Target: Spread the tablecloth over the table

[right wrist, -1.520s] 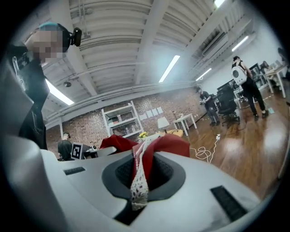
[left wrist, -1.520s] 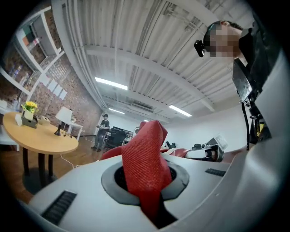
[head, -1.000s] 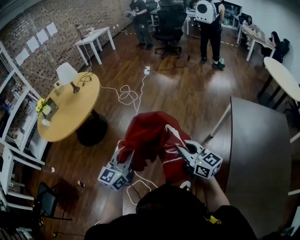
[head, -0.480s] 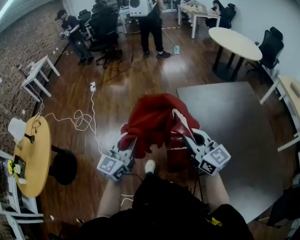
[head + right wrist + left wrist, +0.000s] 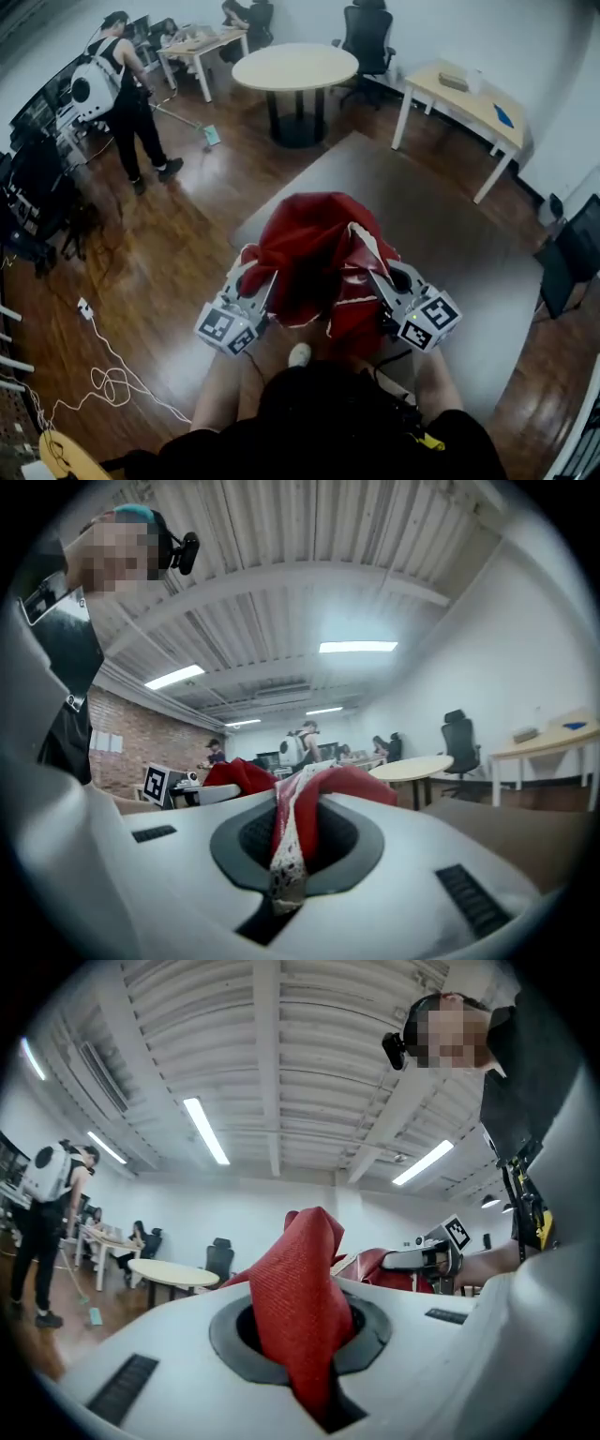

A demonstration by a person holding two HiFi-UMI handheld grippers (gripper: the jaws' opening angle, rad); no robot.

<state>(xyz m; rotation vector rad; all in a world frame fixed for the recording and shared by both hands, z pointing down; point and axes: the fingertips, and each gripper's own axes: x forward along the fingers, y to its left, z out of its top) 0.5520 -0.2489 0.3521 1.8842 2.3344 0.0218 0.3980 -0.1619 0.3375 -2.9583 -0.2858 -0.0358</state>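
The red tablecloth hangs bunched in the air between my two grippers, over the near edge of the dark grey table. My left gripper is shut on a red fold of the tablecloth, which stands up out of its jaws. At the right, my right gripper is shut on the tablecloth's white-patterned edge, pinched in its jaws. Each gripper shows in the other's view: the right gripper, the left gripper. The cloth hides both grippers' tips in the head view.
A round pale table and a light desk stand beyond the grey table. A black chair is at its right edge. A person with a white backpack stands at the far left. White cables lie on the wooden floor.
The whole view has swung round: the yellow round table has left the picture and the grey table now lies ahead, under the cloth. Both grippers kept their hold on the bunched cloth.
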